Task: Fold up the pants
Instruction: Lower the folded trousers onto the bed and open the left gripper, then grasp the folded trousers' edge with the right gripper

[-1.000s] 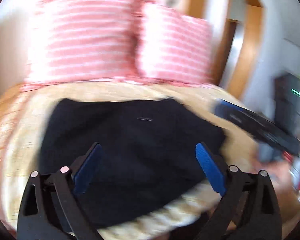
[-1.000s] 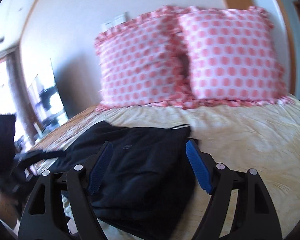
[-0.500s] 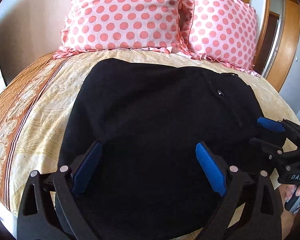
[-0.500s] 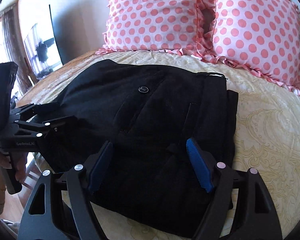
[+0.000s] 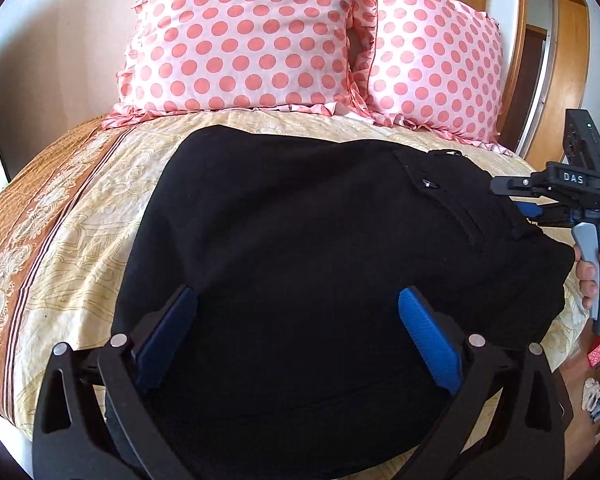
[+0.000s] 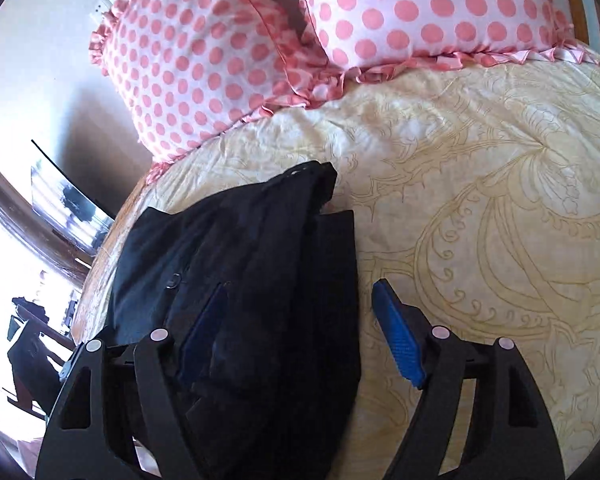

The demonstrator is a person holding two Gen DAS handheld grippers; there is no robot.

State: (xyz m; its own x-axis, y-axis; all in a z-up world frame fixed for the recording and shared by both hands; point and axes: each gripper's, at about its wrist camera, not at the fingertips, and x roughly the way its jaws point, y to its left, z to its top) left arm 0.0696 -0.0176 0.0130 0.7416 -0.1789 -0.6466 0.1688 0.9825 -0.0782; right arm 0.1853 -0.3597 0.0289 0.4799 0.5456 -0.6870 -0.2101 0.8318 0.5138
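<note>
Pants [image 5: 300, 240], black and limp on the bed [image 5: 79, 216], should sag unless pinched at the layered edge; left claw [image 5: 295, 336] and right claw [image 6: 300, 328] gape empty.

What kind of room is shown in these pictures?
Most likely a bedroom: two polka-dot pillows stand against the wall at the head of a bed with a patterned cream bedspread, and black pants lie on it.

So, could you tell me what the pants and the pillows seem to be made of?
Pants: matte black woven cloth, probably cotton or a blend; it shows no sheen and soft folds. Pillows: glossy pink dotted fabric, likely satin or polyester; the ruffled edges catch the light.
</note>
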